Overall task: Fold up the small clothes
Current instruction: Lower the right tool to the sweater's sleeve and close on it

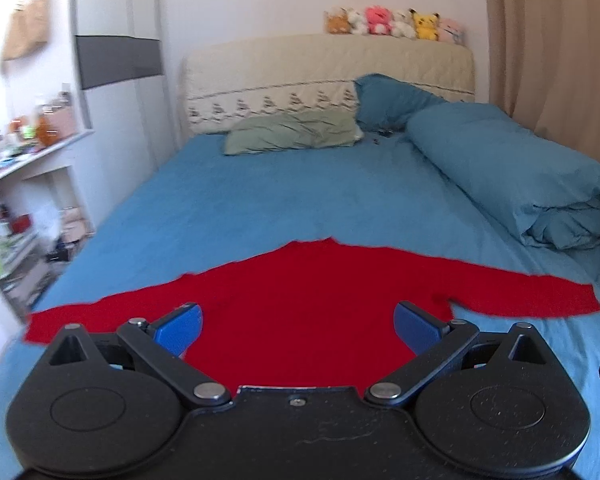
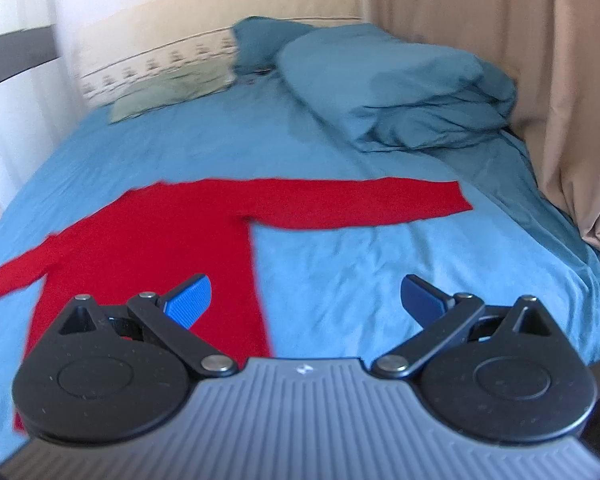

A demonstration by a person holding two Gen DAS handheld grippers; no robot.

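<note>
A red long-sleeved top (image 1: 300,292) lies flat on the blue bed sheet (image 1: 260,200) with both sleeves spread out sideways. My left gripper (image 1: 298,326) is open and empty, hovering over the middle of the top's body. In the right wrist view the top (image 2: 148,240) lies to the left, its right sleeve (image 2: 360,200) stretched across the sheet (image 2: 360,280). My right gripper (image 2: 306,304) is open and empty, above the top's right side edge and the bare sheet beside it.
A folded blue duvet (image 1: 520,176) lies along the bed's right side, with blue (image 1: 388,100) and green (image 1: 296,132) pillows at the headboard (image 1: 328,64). Plush toys (image 1: 396,22) sit on top. Cluttered shelves (image 1: 16,200) stand left; a beige curtain (image 2: 540,80) hangs right.
</note>
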